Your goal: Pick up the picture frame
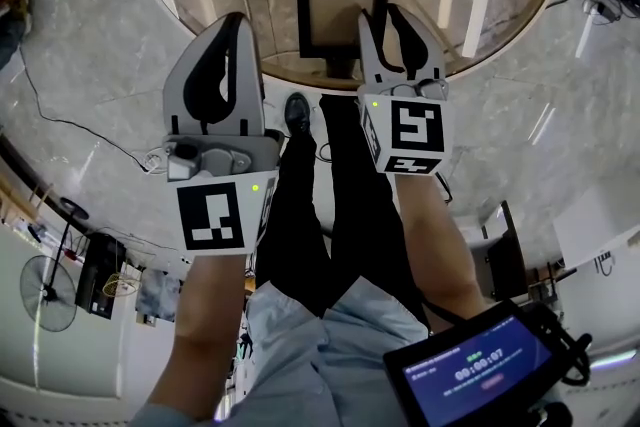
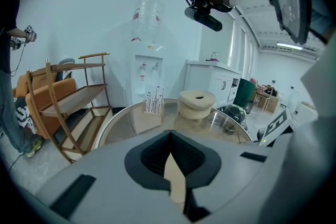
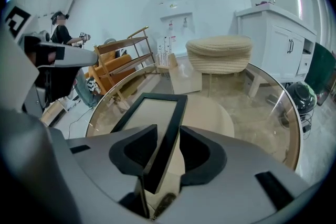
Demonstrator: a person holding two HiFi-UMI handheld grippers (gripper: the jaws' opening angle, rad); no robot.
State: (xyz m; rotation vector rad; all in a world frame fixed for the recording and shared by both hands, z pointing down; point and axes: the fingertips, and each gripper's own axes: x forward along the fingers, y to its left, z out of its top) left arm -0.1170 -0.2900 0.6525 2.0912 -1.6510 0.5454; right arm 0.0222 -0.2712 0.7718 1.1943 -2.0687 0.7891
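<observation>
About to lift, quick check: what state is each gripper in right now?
Left gripper: shut, empty.
Right gripper: open, with the frame's side bar between its jaws, not clamped.

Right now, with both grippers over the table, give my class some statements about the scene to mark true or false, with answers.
1. The picture frame has a black border. True.
2. Both grippers are open. False: the left gripper is shut and empty; only the right gripper is open.
3. One side of the picture frame lies between the right gripper's jaws. True.
4. The table is square and wooden. False: it is round with a glass top.
</observation>
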